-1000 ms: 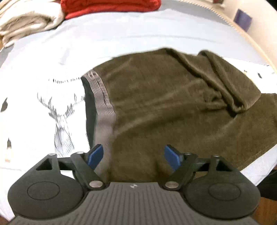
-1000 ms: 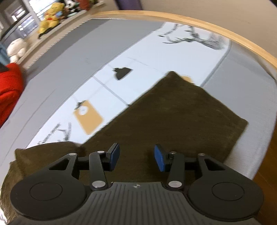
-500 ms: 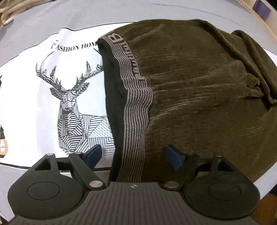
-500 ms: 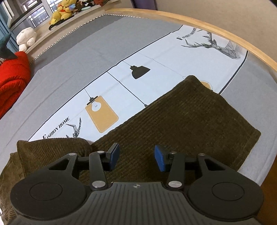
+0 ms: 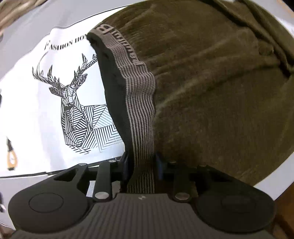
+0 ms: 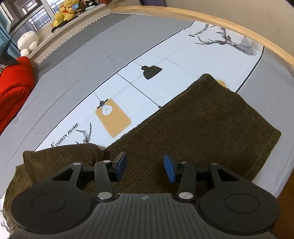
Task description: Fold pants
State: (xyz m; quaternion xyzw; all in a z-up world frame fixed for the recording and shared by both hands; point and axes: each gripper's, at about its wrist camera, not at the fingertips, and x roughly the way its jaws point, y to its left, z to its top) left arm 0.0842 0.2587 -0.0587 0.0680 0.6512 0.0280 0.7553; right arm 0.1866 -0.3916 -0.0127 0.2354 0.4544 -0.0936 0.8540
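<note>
Olive-brown corduroy pants [image 5: 211, 95] lie on the bed. Their striped grey elastic waistband [image 5: 141, 117] runs down the middle of the left wrist view. My left gripper [image 5: 142, 165] is shut on the waistband near its lower end, the band pinched between the blue pads. In the right wrist view the leg part of the pants [image 6: 198, 132] lies flat, with a bunched fold [image 6: 60, 156] at the left. My right gripper [image 6: 145, 166] is open and empty, just above the pant leg.
The bed has a grey sheet [image 6: 77, 60] with a white printed panel [image 6: 121, 88] showing a deer [image 5: 77, 110] and lamps. A red blanket [image 6: 12, 88] lies at the far left. Plush toys [image 6: 62, 14] sit on the windowsill. A wooden bed edge [image 6: 238, 27] curves along the right.
My left gripper moved forward onto the waistband and closed on it; it was open before. My right gripper stayed open and shifted slightly over the pant leg.
</note>
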